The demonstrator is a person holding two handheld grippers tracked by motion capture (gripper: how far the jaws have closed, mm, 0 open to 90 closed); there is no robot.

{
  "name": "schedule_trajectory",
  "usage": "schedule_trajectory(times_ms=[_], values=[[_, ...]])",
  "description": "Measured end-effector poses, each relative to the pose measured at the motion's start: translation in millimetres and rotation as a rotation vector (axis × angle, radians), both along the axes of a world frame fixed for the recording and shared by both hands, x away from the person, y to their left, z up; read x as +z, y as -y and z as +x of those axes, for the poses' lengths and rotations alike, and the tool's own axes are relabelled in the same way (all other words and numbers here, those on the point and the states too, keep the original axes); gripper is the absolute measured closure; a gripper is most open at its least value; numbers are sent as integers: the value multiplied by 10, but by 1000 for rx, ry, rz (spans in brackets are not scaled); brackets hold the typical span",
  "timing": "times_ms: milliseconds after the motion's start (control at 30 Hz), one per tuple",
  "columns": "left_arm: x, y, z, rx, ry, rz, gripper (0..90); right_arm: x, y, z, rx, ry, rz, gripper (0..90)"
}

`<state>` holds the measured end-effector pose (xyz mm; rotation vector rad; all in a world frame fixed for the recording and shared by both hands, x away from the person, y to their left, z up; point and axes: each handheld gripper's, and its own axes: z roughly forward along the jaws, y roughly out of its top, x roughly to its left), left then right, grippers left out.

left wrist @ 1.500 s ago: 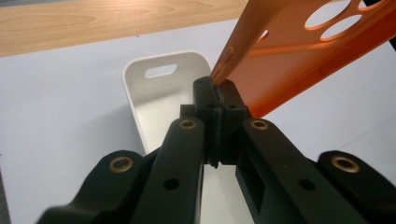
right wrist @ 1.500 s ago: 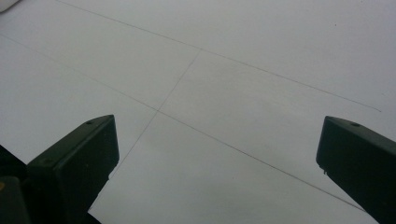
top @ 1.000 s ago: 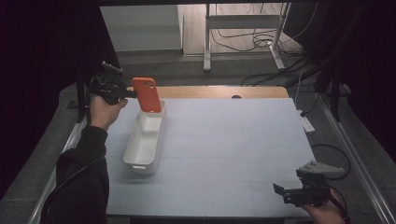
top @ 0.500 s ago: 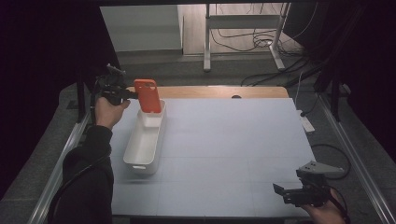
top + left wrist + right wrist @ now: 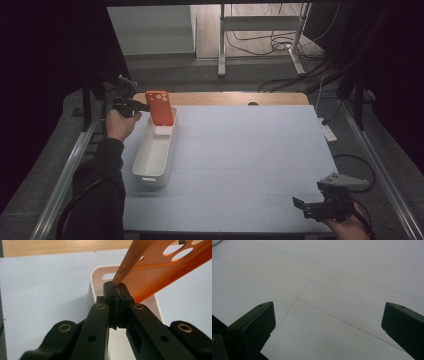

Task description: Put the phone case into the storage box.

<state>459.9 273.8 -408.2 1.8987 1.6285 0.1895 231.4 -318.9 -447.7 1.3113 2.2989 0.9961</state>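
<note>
Hanging over white bin (image 5: 154,157): orange case (image 5: 160,107)

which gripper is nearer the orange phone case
Left. The left gripper has its jaws shut on the orange phone case above the white bin; the right gripper sits far off at the table's near right corner.

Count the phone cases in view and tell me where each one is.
1. The orange phone case is pinched by one edge in the left gripper, over the far end of the white bin. None shows inside the bin.
</note>
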Motion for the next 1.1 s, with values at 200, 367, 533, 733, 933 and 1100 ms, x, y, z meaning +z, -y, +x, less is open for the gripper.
schedule_trajectory(times_ms=[200,367,533,733,933,1100], values=[[-94,28,17,-4,-17,2,891,-1,-4,0,1,-1,-2,0],[-159,50,31,0,-28,5,891,-1,-3,0,2,-3,-2,0],[-219,59,51,9,-38,5,891,-1,-2,1,3,-5,-3,0],[-285,86,79,14,-55,15,890,-2,-2,3,4,-7,-2,0],[-349,115,108,29,-70,26,889,-2,-3,3,5,-7,-3,0],[-388,127,128,31,-70,21,882,-2,0,3,5,-8,0,0]])
